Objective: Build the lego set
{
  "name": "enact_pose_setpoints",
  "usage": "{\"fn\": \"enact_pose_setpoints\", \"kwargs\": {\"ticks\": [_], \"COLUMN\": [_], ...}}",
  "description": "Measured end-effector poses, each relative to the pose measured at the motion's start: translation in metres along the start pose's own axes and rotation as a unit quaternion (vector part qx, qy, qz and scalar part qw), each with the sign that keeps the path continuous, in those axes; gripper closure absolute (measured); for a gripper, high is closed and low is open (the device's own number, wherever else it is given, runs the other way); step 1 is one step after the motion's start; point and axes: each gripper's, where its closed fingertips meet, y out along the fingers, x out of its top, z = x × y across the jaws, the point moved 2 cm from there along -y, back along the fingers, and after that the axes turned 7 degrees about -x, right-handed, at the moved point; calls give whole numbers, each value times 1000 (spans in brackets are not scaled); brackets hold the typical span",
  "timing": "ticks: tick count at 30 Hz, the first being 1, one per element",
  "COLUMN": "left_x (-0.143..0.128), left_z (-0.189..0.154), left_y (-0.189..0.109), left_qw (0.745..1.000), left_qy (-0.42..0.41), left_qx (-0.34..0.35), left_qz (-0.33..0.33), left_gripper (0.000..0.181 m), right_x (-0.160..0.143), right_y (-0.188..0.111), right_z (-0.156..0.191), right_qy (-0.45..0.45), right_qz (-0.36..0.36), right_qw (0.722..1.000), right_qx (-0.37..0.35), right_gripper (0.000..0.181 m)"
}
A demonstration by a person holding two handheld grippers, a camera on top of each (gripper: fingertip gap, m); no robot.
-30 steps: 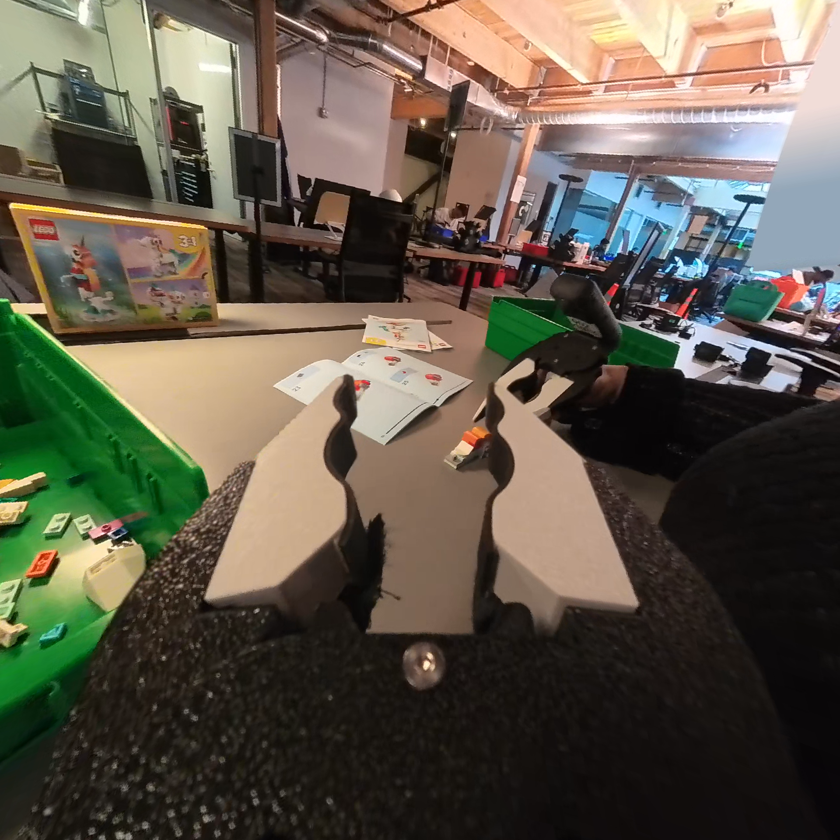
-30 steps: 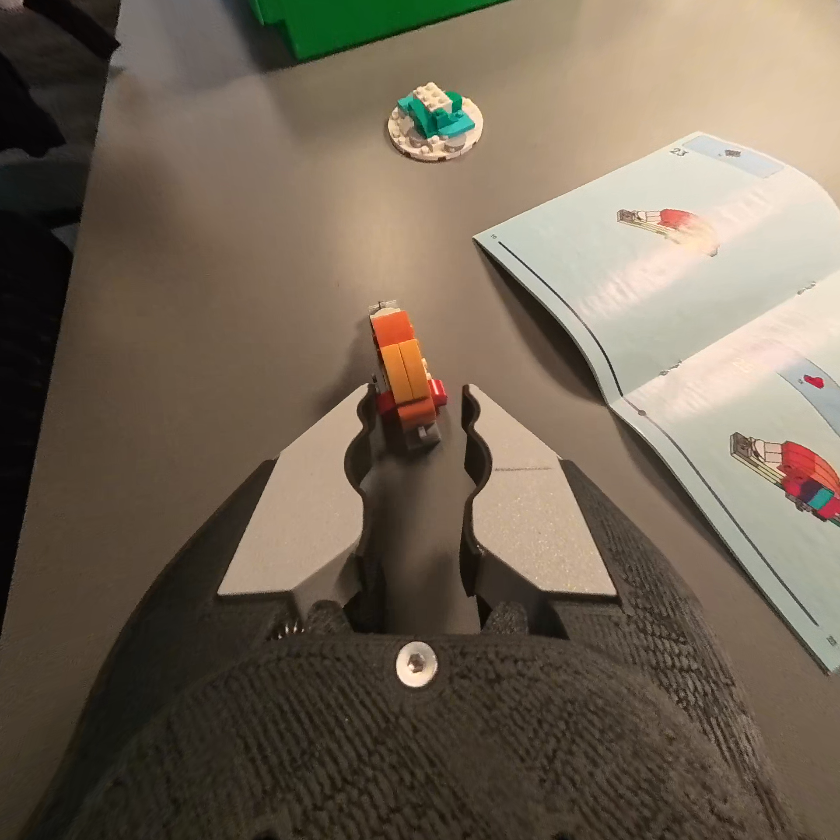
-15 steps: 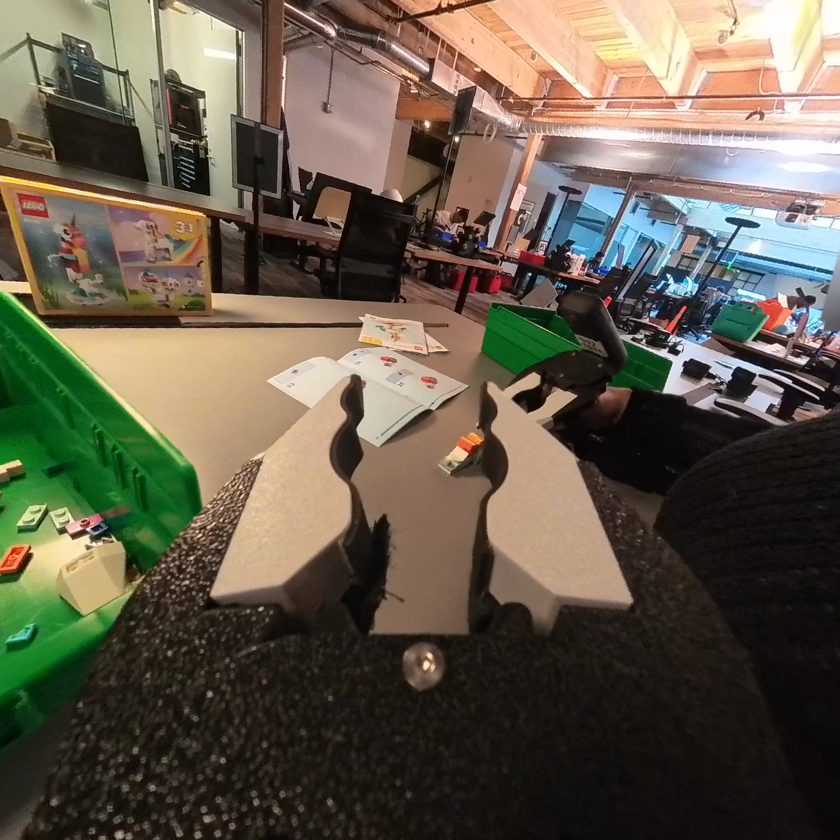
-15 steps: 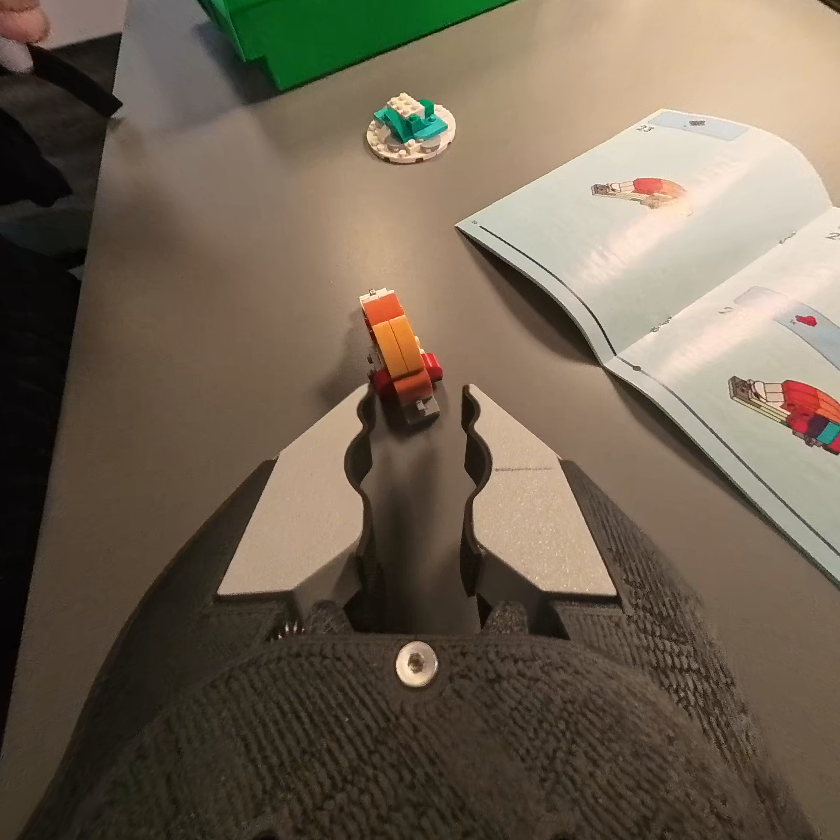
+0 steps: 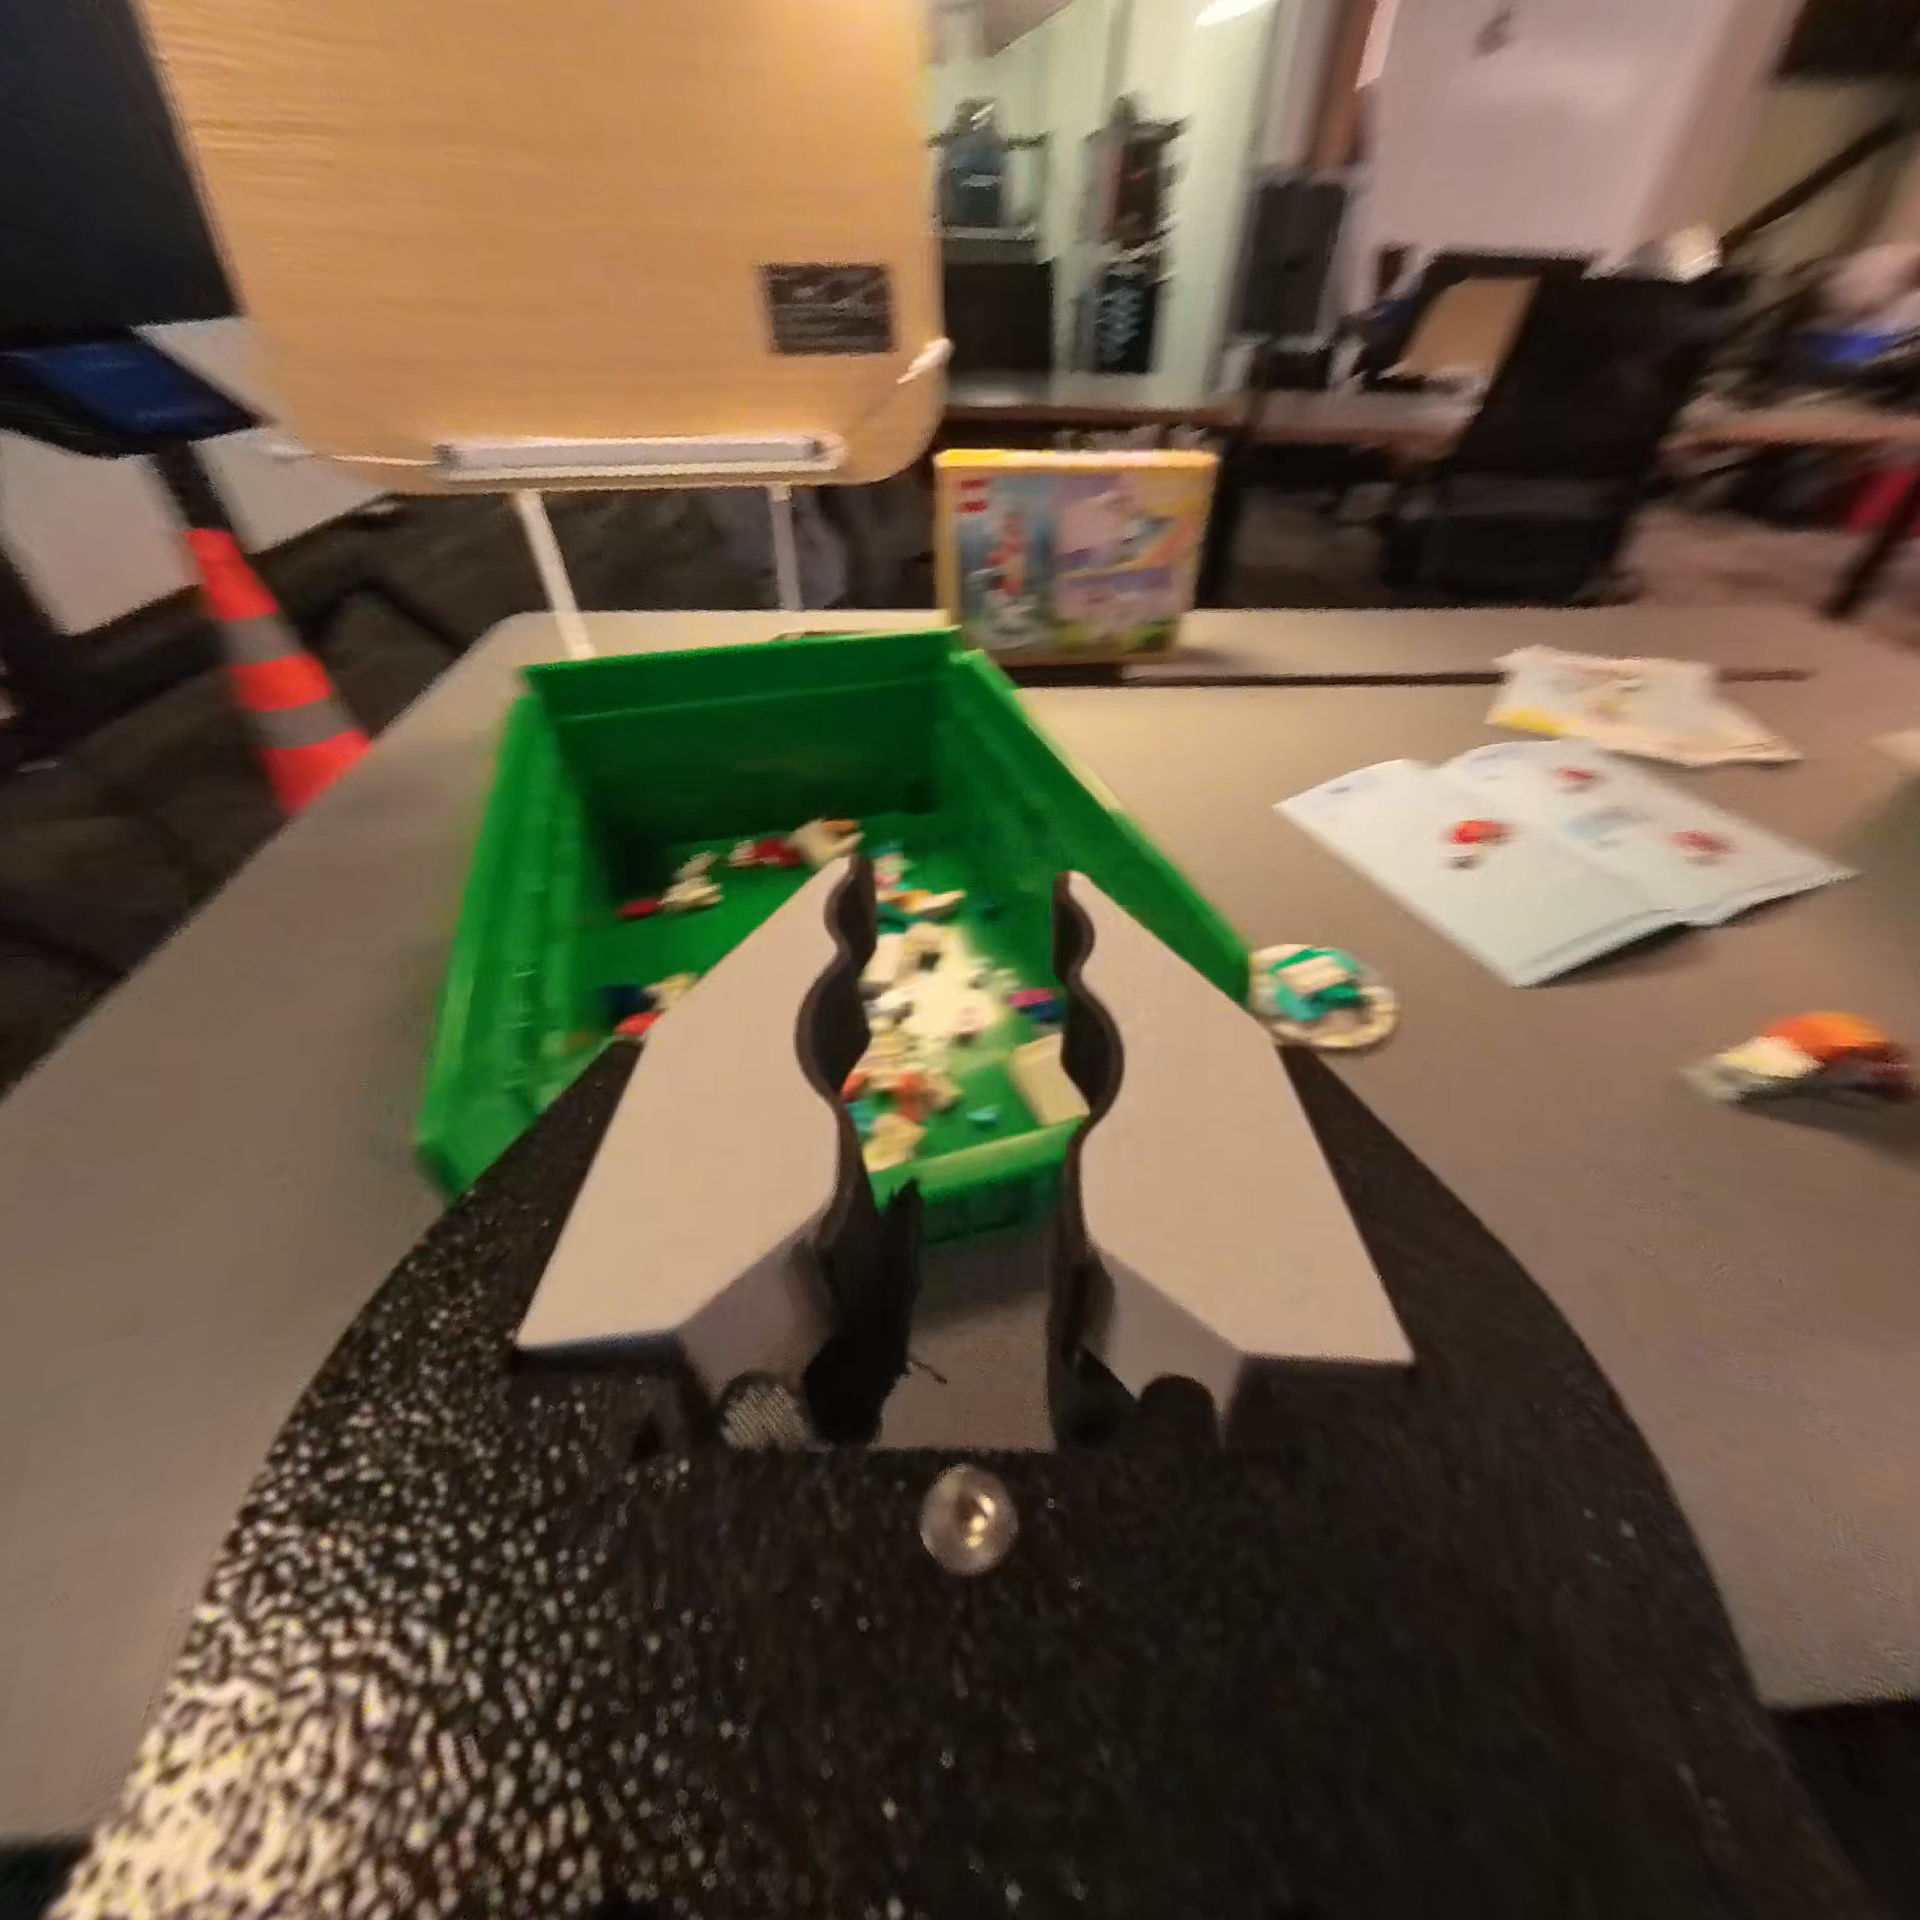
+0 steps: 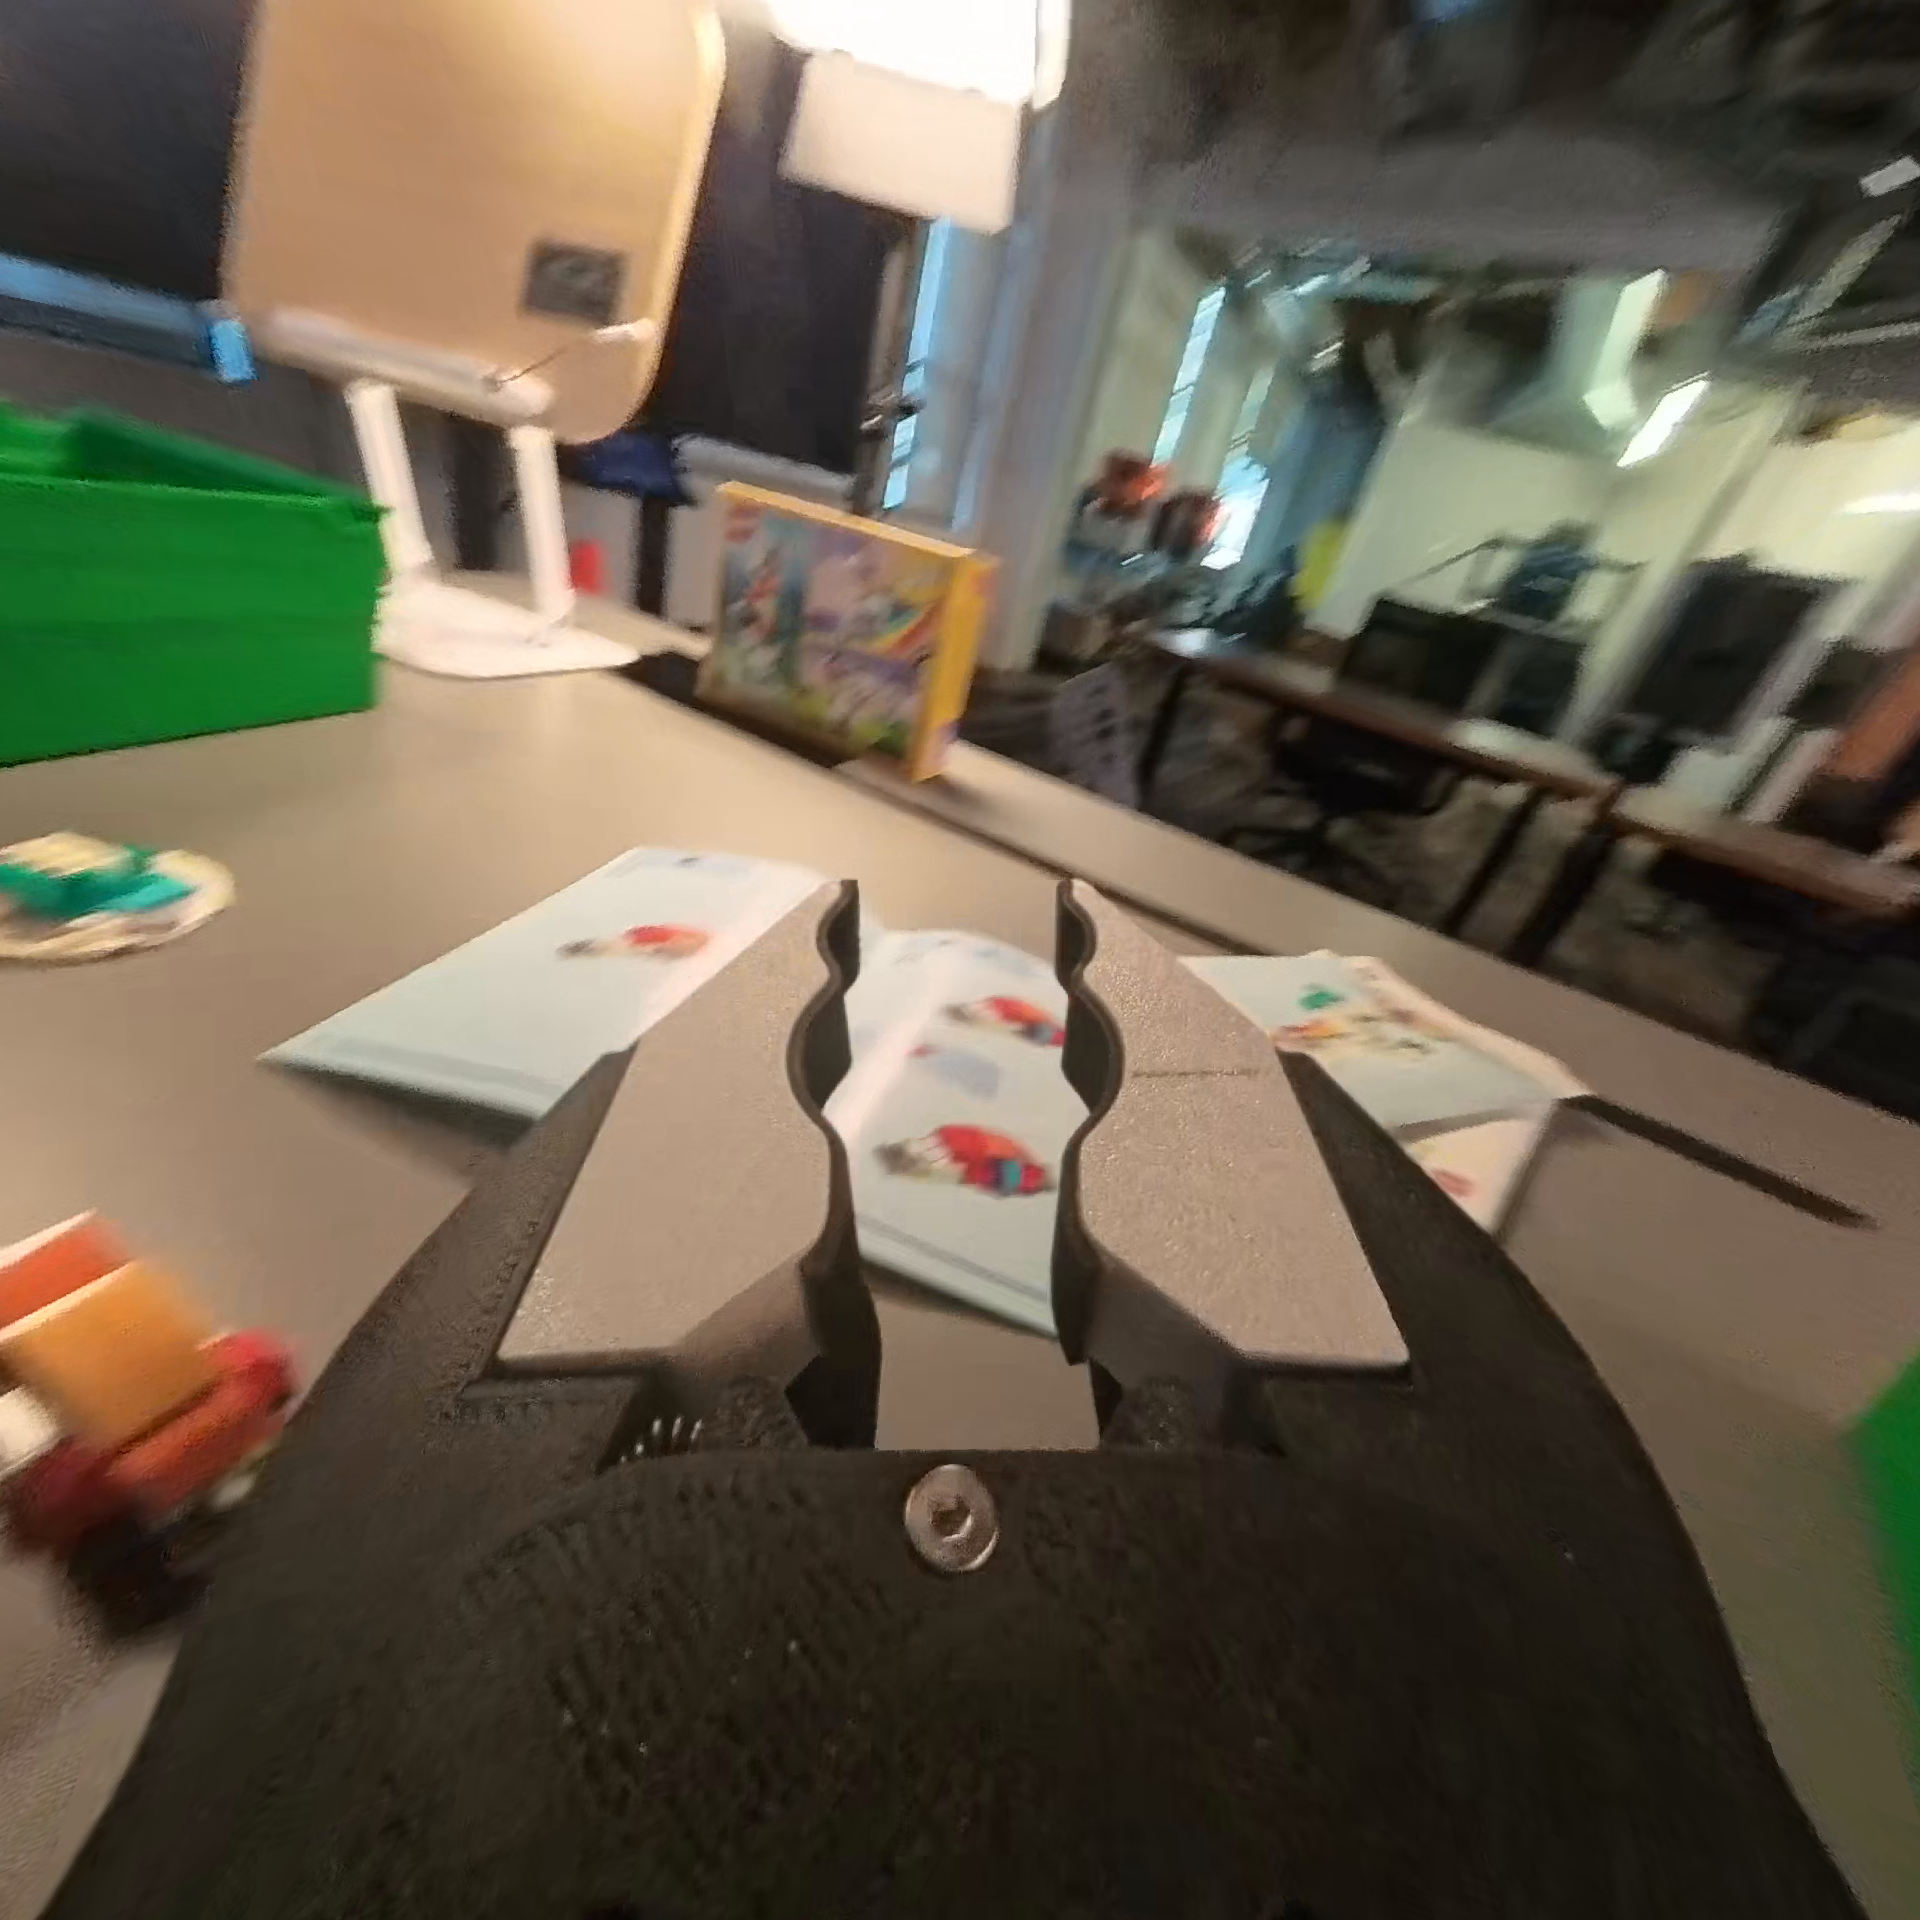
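Left tongs (image 5: 956,894) spread wide and empty, aimed over the near end of a green bin (image 5: 540,935) on the grey surface (image 5: 1558,1299). Inside the bin, a blurred scatter of loose lego pieces (image 5: 914,997), mostly white with red, teal and orange bits. Just beside the bin's right front corner, a small round white base with teal bricks (image 5: 1317,995). Farther right and well apart from it, the orange and red lego build (image 5: 1813,1051), lying on the surface untouched. Beyond these, an open pale blue instruction booklet (image 5: 1558,852) lying flat, more leaflets (image 5: 1631,707) behind it, and the set's box (image 5: 1070,556) upright at the far edge. Right tongs (image 6: 956,930) likewise wide apart and empty, low above the surface, pointed at the booklet's open pages. Orange and red build near the left edge of the right wrist view, beside and behind the fingertips, not between them. Heavy motion blur in both views.
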Motion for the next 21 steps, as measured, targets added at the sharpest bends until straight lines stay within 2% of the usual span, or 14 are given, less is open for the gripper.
{"fn": "enact_pose_setpoints", "kwargs": {"ticks": [3, 8, 14, 21], "left_x": [-4, 0, 8, 9], "left_z": [31, 67, 83, 78], "left_y": [4, 22, 44, 58], "left_qw": [997, 989, 989, 990], "left_qy": [32, 64, 59, 68], "left_qx": [41, 74, 82, 77], "left_qz": [54, 113, 106, 101], "left_gripper": [150, 140, 139, 139], "right_x": [2, -1, -2, -2], "right_y": [8, 14, 14, 12], "right_z": [-20, -36, -43, -40], "right_qy": [-47, -78, -96, -104], "right_qz": [-25, -32, -32, -32], "right_qw": [996, 987, 980, 980], "right_qx": [-78, -136, -169, -164], "right_gripper": [145, 146, 148, 151]}}
